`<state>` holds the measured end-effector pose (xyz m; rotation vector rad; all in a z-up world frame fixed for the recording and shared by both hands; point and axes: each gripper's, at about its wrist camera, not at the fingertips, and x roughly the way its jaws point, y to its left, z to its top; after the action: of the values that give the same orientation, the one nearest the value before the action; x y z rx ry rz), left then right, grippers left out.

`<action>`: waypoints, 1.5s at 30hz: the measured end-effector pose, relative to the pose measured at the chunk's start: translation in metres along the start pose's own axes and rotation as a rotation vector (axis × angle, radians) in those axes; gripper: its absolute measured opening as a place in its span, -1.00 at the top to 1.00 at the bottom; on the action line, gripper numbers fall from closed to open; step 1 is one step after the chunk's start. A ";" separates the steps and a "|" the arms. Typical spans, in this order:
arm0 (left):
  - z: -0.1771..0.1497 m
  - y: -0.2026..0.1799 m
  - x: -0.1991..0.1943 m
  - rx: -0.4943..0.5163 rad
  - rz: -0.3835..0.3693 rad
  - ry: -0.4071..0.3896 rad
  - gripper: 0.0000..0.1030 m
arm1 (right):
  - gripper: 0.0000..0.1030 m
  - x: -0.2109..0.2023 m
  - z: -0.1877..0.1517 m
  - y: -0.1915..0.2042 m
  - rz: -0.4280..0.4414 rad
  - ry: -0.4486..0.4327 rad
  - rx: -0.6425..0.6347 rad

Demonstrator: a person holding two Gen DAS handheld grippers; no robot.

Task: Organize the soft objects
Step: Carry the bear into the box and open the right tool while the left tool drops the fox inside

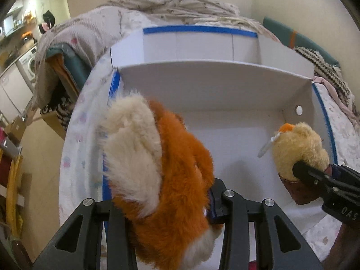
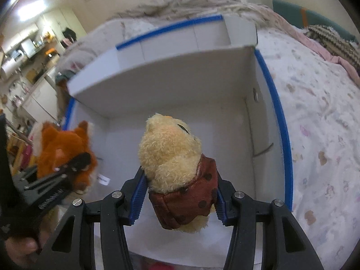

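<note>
My left gripper (image 1: 171, 204) is shut on an orange and cream fox plush (image 1: 162, 175), held over the left side of a white cardboard box (image 1: 213, 85) with blue tape on its rims. My right gripper (image 2: 177, 193) is shut on a yellow duck plush (image 2: 171, 150) in a dark red spotted garment, held over the box's right part. The duck (image 1: 299, 148) and the right gripper (image 1: 315, 175) show at the right of the left wrist view. The fox (image 2: 65, 150) and the left gripper (image 2: 74, 164) show at the left of the right wrist view.
The box (image 2: 180, 67) stands on a bed with a pale printed sheet (image 2: 319, 135). Rumpled blankets (image 1: 180, 4) lie behind the box, a striped knit (image 1: 324, 67) at the right. A room with a washing machine (image 1: 29, 65) and shelves lies to the left.
</note>
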<state>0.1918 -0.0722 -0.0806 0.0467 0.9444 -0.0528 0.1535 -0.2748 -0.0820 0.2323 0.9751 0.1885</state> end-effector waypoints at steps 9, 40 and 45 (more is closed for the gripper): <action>-0.005 0.007 0.024 0.005 0.025 0.065 0.32 | -0.11 0.028 -0.005 -0.002 -0.103 0.091 -0.020; -0.013 -0.007 0.016 0.074 0.017 0.062 -0.39 | -1.00 0.010 0.005 0.002 0.087 0.000 0.068; -0.009 -0.006 0.009 0.075 0.022 0.057 -0.39 | -1.00 0.002 0.006 -0.003 0.095 -0.012 0.085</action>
<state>0.1891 -0.0777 -0.0935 0.1281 0.9988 -0.0670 0.1597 -0.2781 -0.0818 0.3575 0.9622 0.2330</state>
